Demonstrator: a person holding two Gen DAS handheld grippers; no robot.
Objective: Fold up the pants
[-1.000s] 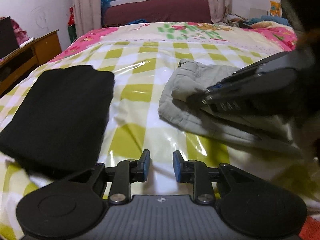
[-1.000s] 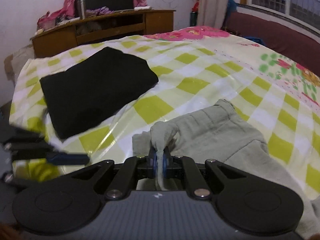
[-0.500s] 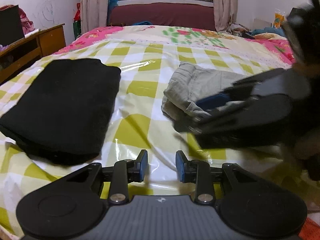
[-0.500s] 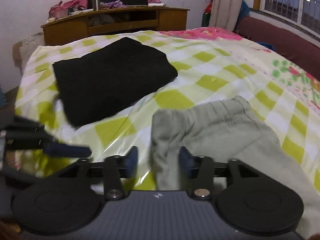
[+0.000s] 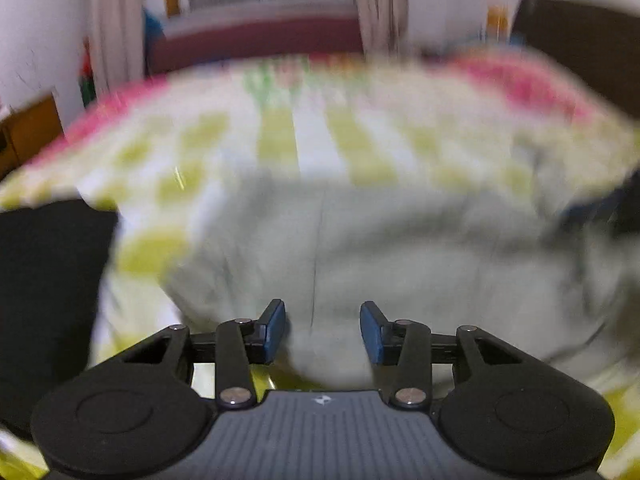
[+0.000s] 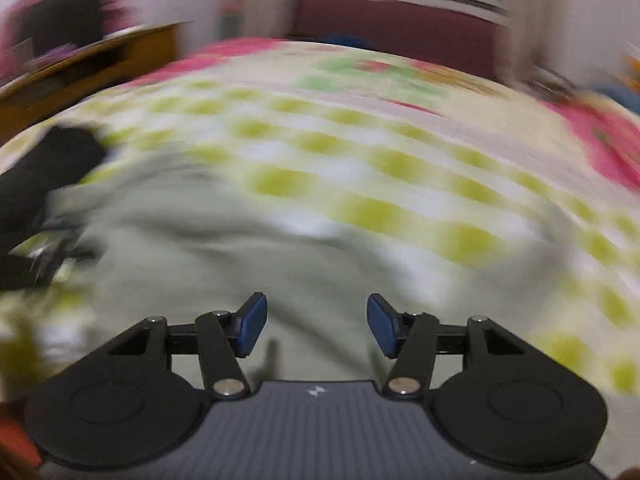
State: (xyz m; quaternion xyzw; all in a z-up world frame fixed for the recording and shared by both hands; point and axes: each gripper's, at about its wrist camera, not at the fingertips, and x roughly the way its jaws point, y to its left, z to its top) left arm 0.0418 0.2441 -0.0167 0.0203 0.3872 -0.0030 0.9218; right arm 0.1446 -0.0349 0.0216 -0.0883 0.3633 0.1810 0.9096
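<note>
Both views are blurred by motion. The grey-green pants (image 5: pixel 360 248) lie folded on the checked bed cover, just ahead of my left gripper (image 5: pixel 323 331). Its jaws are opening; the near edge of the cloth shows between them, and the blue pads do not press on it. In the right wrist view the pants (image 6: pixel 224 256) spread under and ahead of my right gripper (image 6: pixel 316 325), whose jaws are also opening with nothing pinched between them. The other gripper shows as a dark blur at the right edge (image 5: pixel 600 216) and at the left edge (image 6: pixel 36 240).
A folded black garment (image 5: pixel 48 288) lies left of the pants, also seen as a black garment (image 6: pixel 52 160) in the right wrist view. The yellow-checked bed cover (image 6: pixel 400 184) stretches far ahead. A wooden desk (image 6: pixel 92 64) stands at the left, a dark red headboard (image 5: pixel 260 40) under the window.
My right gripper let go of the pants' fold and swung right across the bed. My left gripper slid right from bare cover to the pants' near edge and widened.
</note>
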